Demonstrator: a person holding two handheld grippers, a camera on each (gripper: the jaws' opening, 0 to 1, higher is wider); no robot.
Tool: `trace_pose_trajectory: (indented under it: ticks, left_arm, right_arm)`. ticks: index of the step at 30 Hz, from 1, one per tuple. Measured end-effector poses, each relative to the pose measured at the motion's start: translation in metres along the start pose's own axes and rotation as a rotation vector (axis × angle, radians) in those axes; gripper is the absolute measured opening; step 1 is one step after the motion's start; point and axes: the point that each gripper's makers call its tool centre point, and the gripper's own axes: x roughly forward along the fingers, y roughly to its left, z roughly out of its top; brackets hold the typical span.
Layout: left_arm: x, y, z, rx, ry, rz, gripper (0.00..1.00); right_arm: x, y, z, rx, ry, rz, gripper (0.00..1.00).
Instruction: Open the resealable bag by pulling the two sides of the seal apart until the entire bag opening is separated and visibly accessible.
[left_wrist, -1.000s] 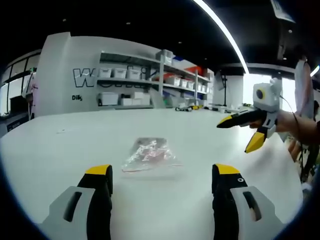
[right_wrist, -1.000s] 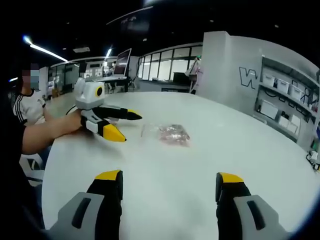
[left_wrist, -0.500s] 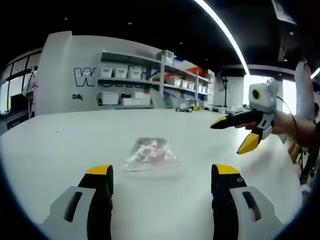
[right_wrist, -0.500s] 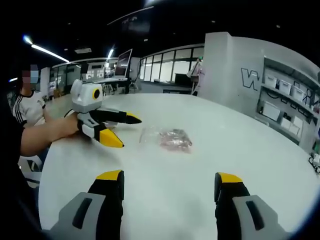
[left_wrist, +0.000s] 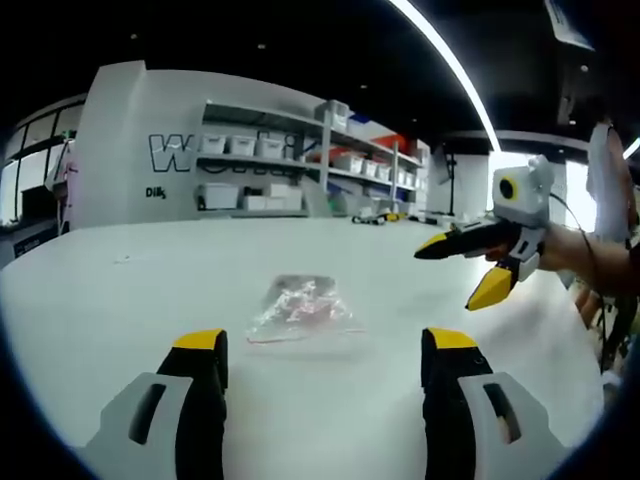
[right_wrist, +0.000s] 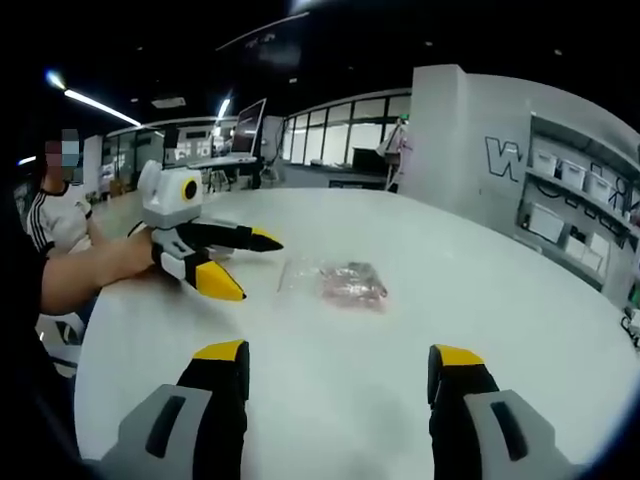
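A clear resealable bag (left_wrist: 300, 308) with reddish contents lies flat on the white table (left_wrist: 130, 300), its seal edge toward the left gripper view's bottom. My left gripper (left_wrist: 325, 345) is open, just short of the bag, nothing between its jaws. In the right gripper view it (right_wrist: 250, 267) hovers open to the left of the bag (right_wrist: 340, 283), a hand's width off. My right gripper (right_wrist: 340, 352) is also open and empty, farther back from the bag. From the left gripper view, the right gripper (left_wrist: 460, 270) hangs above the table to the bag's right.
Shelves with white bins (left_wrist: 260, 170) line the wall beyond the table. A person in a black-and-white shirt (right_wrist: 60, 215) sits at the table's left edge in the right gripper view, forearm (right_wrist: 90, 270) on the table. Desks and a monitor (right_wrist: 245, 125) stand further back.
The right gripper has drifted a little closer to the bag in the left gripper view. The bag has not moved, and both grippers stay open.
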Motion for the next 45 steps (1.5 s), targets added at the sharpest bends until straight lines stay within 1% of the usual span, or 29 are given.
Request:
trace_pose_trajectory:
  ticks: [26, 45]
  left_arm:
    - [0.0, 0.0, -0.001, 0.003, 0.006, 0.002, 0.78]
    - [0.0, 0.001, -0.001, 0.002, 0.007, 0.004, 0.78]
  right_arm:
    - [0.007, -0.002, 0.004, 0.007, -0.012, 0.002, 0.72]
    - [0.012, -0.003, 0.002, 0.014, -0.009, 0.007, 0.72]
